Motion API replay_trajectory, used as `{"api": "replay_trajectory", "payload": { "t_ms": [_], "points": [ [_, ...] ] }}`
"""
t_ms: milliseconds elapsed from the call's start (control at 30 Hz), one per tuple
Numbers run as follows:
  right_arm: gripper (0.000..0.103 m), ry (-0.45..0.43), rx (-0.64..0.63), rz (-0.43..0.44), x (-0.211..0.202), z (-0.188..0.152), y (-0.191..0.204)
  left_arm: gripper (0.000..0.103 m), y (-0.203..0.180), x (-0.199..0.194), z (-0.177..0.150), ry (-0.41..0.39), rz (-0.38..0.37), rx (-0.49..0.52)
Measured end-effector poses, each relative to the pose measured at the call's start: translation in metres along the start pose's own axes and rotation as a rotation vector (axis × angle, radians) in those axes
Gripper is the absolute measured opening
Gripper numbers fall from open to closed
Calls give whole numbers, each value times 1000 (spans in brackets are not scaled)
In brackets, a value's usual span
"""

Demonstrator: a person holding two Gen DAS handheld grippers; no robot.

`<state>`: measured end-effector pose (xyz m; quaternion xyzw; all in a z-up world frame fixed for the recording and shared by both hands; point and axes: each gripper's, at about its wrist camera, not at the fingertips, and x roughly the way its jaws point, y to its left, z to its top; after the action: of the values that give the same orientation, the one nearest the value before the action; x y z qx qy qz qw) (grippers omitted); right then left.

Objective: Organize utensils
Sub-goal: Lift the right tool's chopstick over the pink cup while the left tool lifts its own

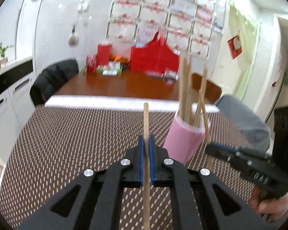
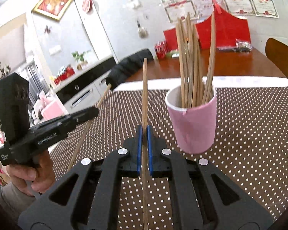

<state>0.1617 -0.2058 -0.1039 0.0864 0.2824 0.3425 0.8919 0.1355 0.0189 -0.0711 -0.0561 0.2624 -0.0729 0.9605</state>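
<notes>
chopsticks are the thing being sorted, and each hand carries one. nearest in the left wrist view, the left gripper (image 1: 147, 145) has its blue pads clenched on an upright chopstick (image 1: 146, 126) whose tip rises above the fingers. likewise in the right wrist view, the right gripper (image 2: 144, 138) is clamped on its own chopstick (image 2: 144, 99), also standing nearly vertical.

just beyond both, on the brown dotted tablecloth (image 2: 249, 134), stands the pink cup (image 2: 193, 122), already holding a bundle of chopsticks (image 2: 192, 67) that lean against its rim. from the left view the cup sits ahead and to the right; from the right view, ahead and slightly right as well.

the step in hand looks like carrying the held sticks to the cup. next, each tip must be lifted over the rim and lowered into a gap among the bundle before the pads let go; crowding there could tip the cup.

farther off are a wooden table (image 2: 211, 63) and red boxes (image 2: 224, 34).
</notes>
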Motion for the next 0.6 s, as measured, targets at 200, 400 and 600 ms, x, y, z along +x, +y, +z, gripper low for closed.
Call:
{"api": "replay_trajectory", "payload": {
  "t_ms": [200,400,600],
  "points": [
    [5,-66,2,2,-12,16,2,5,-18,-3,34,-100,-54,1],
    [5,-153,-18,2,-30,53,4,5,-38,-10,66,-209,-130,-11],
    [5,-271,-51,-3,-54,103,4,5,-61,-13,98,-354,-236,-6]
  ]
}}
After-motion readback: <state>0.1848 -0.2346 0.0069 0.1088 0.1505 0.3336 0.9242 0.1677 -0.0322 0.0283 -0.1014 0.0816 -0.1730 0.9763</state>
